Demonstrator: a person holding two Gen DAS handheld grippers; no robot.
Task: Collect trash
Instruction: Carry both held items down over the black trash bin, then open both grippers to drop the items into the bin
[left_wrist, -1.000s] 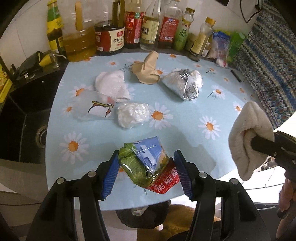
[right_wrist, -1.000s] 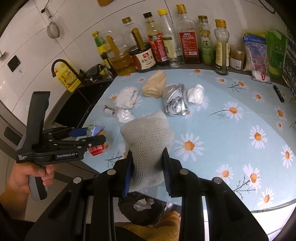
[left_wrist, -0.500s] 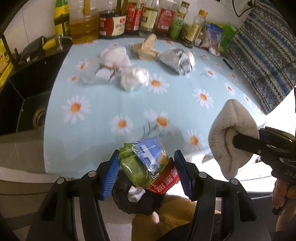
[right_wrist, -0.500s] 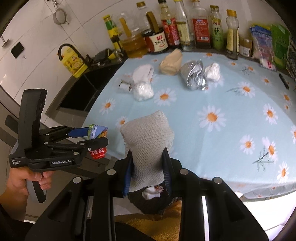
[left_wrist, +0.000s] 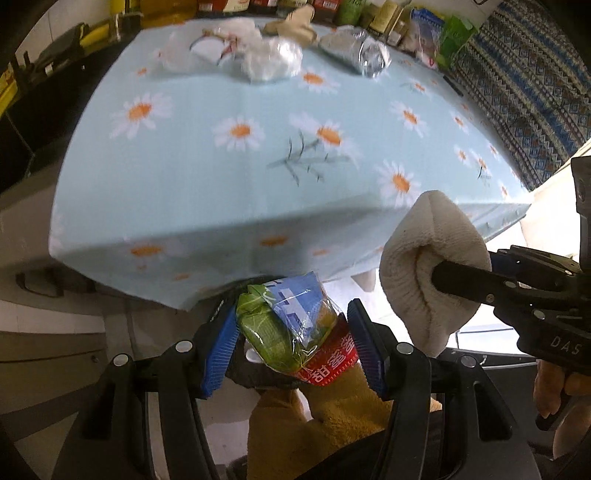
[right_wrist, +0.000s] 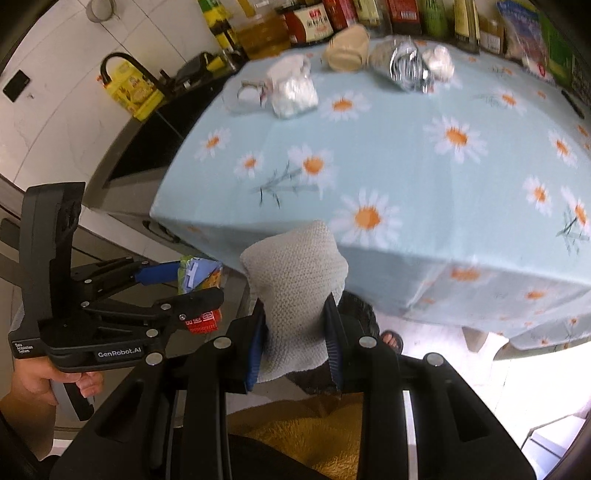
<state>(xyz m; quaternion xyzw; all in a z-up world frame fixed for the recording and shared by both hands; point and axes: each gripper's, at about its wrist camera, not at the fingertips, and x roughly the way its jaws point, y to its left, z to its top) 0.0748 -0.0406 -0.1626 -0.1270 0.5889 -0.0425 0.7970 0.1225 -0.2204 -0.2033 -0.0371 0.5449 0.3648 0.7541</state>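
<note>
**Both loads held over the table's near edge; bin mouth lies directly below**

Left gripper (left_wrist: 291, 336): clenched on a crumpled snack wrapper (left_wrist: 291, 328), green and blue film with a red printed band. The blue pads press it from 9 and 3 o'clock. The wrapper's long axis runs from about 10 to 4 o'clock across the jaws.

Right gripper (right_wrist: 295, 328): clenched on a knitted off-white sock (right_wrist: 295, 284), pinched low down. The sock's long axis stands toward 12 o'clock, rising out of the jaws with its rounded end uppermost. In the left wrist view the same sock sits at 3 o'clock from the wrapper, apart from it.

The deciding relation: a dark bin with a black liner (right_wrist: 354, 306) shows beneath the hanging edge of the daisy tablecloth (left_wrist: 258, 147). In the right wrist view its rim appears just behind and at 4 o'clock of the sock. In the left wrist view a dark opening shows directly behind the wrapper, largely hidden by it. Both grippers point steeply down. In my judgement neither hand is clearly the nearer; each load looks roughly over the opening, so a release should serve, though the bin's full outline cannot be confirmed.

Remaining on the table, at 12 o'clock and well apart from both grippers: a foil bag (left_wrist: 351, 55), a clear-plastic wad (left_wrist: 273, 62), white tissue (right_wrist: 288, 66) and a beige wrapper (right_wrist: 347, 48).
</note>
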